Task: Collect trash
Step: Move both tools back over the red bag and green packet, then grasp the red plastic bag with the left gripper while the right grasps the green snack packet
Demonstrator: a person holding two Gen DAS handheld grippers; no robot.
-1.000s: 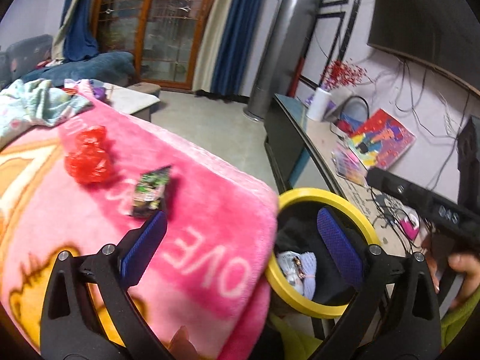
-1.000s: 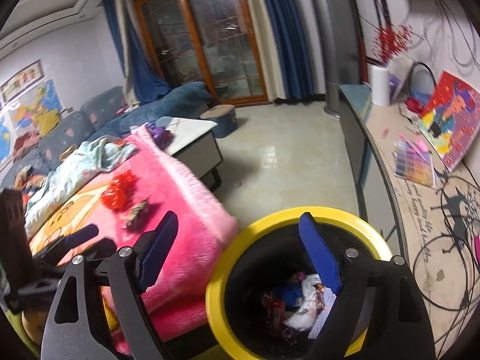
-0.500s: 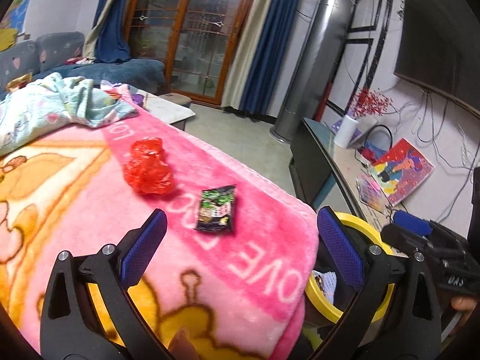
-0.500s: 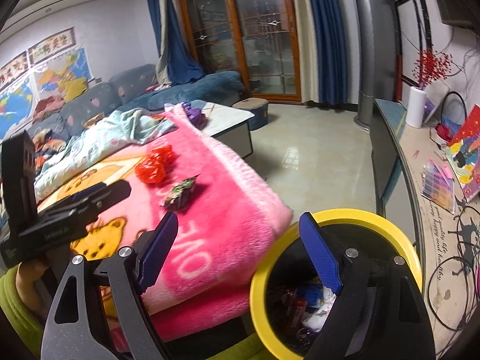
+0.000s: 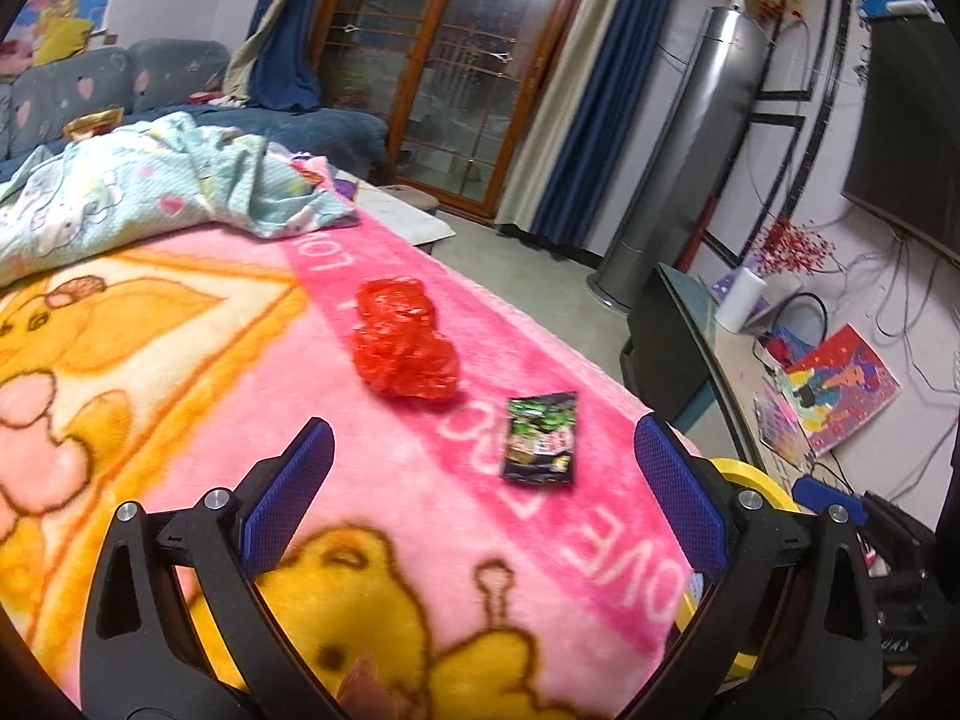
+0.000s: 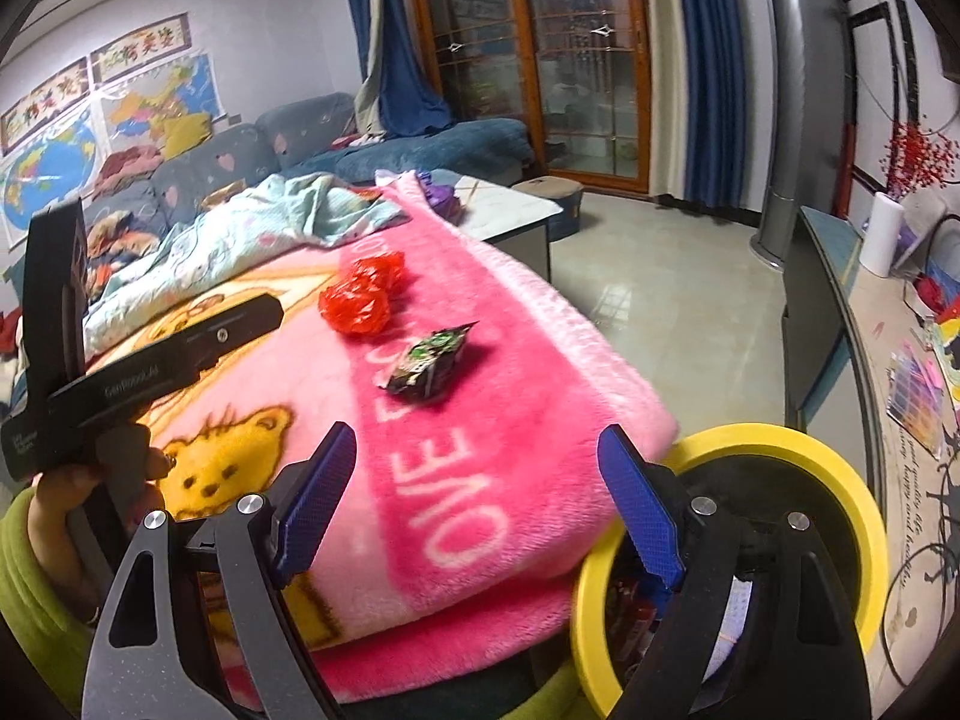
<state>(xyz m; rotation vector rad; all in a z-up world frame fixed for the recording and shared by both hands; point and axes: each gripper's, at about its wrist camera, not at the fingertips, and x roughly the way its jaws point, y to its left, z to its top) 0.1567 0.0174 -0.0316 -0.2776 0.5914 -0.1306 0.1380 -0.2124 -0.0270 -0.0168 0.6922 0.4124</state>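
Two pieces of trash are seen on a pink blanket w/ a bear print: a crumpled red plastic bag approx. mid-blanket, and a dark green snack wrapper just beside it, nearer the blanket's folded edge, not touching the bag. A yellow-rimmed bin is placed below that folded edge, w/ the blanket overhanging part of its rim; some trash is visible inside. The left gripper is held wide open above the blanket, nothing between its blue pads, the wrapper lying ahead betw. the fingers and apart from them. The right gripper is likewise spread wide and empty, over the blanket's edge w/ one finger in front of the bin's mouth. A light blue printed quilt is bunched at the blanket's far side.
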